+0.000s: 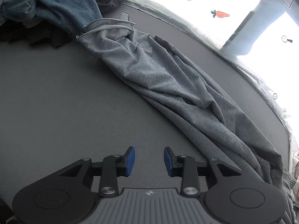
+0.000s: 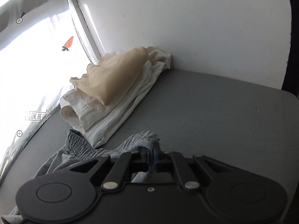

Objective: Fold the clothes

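the left wrist view alone showed the grey trousers point(image 1: 168, 85) stretched in a long rumpled band across the grey table point(image 1: 56, 93), their hem end touching a heap of dark and blue clothes point(image 1: 56, 5) at a far corner. the left gripper point(image 1: 149, 157) hung over bare table beside them, its blue pads narrowly apart and empty. only the right wrist view showed the right gripper point(image 2: 151, 155) clamped on the trousers' gathered waistband point(image 2: 142, 140), with a folded stack of cream and white clothes point(image 2: 112, 93) near the wall-side edge.
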Motion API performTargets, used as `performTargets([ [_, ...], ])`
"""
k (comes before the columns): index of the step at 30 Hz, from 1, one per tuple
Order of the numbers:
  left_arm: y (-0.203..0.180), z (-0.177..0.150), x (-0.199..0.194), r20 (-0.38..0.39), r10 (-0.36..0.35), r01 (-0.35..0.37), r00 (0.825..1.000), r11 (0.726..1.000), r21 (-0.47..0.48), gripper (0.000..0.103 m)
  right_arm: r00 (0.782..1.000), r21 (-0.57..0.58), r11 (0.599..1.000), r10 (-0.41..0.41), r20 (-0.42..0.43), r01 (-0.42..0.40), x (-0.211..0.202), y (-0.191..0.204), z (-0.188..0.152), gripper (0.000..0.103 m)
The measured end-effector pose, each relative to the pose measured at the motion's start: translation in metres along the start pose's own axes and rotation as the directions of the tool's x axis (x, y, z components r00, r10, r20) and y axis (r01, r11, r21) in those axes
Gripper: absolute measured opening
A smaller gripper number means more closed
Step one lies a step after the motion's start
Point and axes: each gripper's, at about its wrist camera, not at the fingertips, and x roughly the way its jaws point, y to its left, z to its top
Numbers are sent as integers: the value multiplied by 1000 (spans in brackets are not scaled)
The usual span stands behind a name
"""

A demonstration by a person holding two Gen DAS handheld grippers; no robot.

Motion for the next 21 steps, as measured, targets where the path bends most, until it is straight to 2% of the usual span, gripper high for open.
performTargets([
  [2,7,1,-1,5,14,-14,1000,1000,-20,37,999,-12,999,-36,3,36,7,-9,13,5],
  [5,16,3,-3,5,26,-26,1000,999,-39,38,994,-144,987,-87,-66,77,17,-3,14,12],
  [7,18,4,-5,8,26,-26,1000,999,-39,41,992,-261,960,-118,-44,103,12,15,-2,47],
  [9,21,5,-6,11,26,-25,1000,999,-39,42,991,-358,925,-133,3,125,2,34,-21,68],
  [12,20,5,-7,10,26,-26,1000,999,-22,42,994,-390,915,-106,11,102,-14,63,-45,90],
  [14,22,8,-7,7,28,-28,1000,1000,-4,42,999,-396,918,-44,-24,31,-26,82,-62,94],
  [16,25,10,-8,3,29,-29,1000,999,13,43,996,-443,893,54,-76,-82,-39,107,-82,100],
  [19,32,11,-10,7,32,-33,999,999,32,43,979,-549,810,164,-123,-204,-57,146,-119,102],
  [21,42,15,-11,10,34,-34,999,999,36,43,958,-602,744,221,-185,-288,-65,168,-143,102],
])
